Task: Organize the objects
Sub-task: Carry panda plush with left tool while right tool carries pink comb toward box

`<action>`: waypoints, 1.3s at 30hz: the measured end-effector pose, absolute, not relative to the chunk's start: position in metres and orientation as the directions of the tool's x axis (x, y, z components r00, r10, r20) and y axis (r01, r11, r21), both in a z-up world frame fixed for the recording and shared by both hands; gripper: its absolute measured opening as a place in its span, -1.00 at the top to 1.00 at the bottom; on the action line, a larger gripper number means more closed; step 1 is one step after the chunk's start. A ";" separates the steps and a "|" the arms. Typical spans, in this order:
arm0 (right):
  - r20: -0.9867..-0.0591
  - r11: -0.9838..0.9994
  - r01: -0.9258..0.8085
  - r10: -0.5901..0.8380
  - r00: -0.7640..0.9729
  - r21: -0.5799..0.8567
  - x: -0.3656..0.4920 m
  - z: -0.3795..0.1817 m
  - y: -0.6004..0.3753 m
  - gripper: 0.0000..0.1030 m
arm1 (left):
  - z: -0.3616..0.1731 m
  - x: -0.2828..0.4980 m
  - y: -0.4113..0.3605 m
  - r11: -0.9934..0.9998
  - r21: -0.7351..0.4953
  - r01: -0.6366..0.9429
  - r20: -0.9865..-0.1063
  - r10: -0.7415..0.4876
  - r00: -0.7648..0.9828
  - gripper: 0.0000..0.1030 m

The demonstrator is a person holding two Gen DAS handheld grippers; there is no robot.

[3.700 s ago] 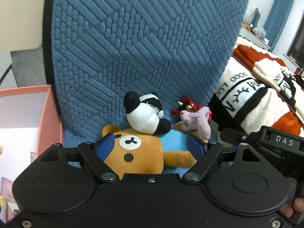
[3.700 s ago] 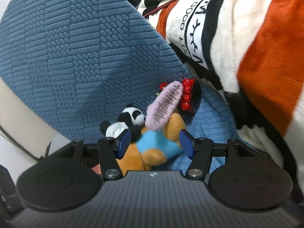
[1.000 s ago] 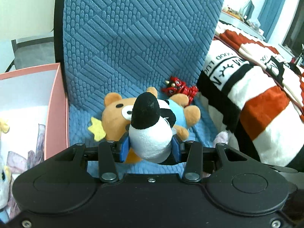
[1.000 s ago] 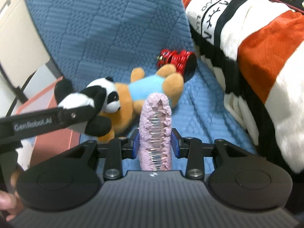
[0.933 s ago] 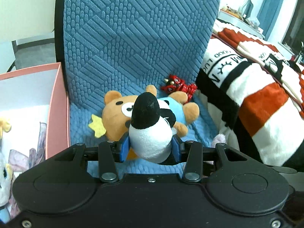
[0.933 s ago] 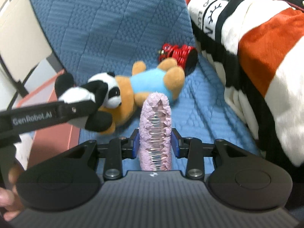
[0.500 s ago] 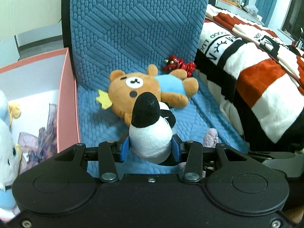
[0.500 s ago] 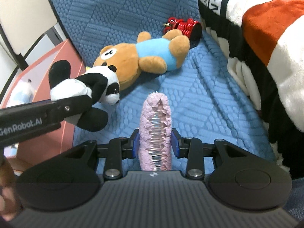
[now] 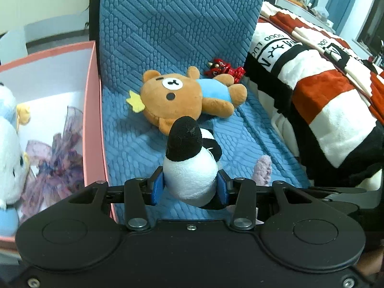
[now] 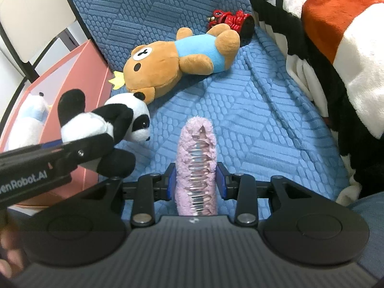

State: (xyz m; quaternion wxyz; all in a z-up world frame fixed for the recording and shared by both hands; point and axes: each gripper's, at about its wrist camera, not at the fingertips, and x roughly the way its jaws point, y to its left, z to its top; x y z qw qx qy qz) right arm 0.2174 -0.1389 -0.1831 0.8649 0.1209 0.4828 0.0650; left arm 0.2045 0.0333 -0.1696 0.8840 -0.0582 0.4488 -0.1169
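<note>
My left gripper (image 9: pixel 190 187) is shut on a black-and-white panda plush (image 9: pixel 190 165), held above the blue cushioned seat (image 9: pixel 134 148); the panda also shows in the right wrist view (image 10: pixel 105 124). My right gripper (image 10: pixel 195 183) is shut on a fuzzy pink hair clip (image 10: pixel 196 165), whose tip shows in the left wrist view (image 9: pixel 262 170). A brown bear plush in a blue shirt (image 9: pixel 182 98) (image 10: pixel 177 64) lies on the seat. A small red toy (image 9: pixel 224 70) (image 10: pixel 230 20) lies behind the bear.
A pink box (image 9: pixel 92 110) (image 10: pixel 79 72) stands left of the seat and holds a white-and-blue plush (image 9: pixel 9 158) and purple tulle (image 9: pixel 55 165). A striped blanket (image 9: pixel 324 84) (image 10: pixel 336 48) lies to the right. The chair back (image 9: pixel 177 24) rises behind.
Both grippers have pulled back from the chair back, carrying the panda and the hair clip. The bear and red toy now lie farther ahead. More of the pink box shows.
</note>
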 end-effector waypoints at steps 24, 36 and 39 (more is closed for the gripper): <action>-0.777 0.945 -0.034 0.288 0.559 0.326 0.210 -0.074 -0.131 0.27 | -0.073 0.191 0.075 0.961 -0.264 0.086 -0.758 -0.262 0.597 0.19; -0.735 0.941 -0.103 0.318 0.599 0.323 0.231 -0.019 -0.090 0.27 | -0.034 0.213 0.122 0.957 -0.286 0.057 -0.728 -0.256 0.636 0.19; -0.723 0.938 -0.120 0.329 0.607 0.326 0.234 -0.009 -0.077 0.27 | -0.025 0.219 0.133 0.957 -0.287 0.053 -0.719 -0.251 0.648 0.19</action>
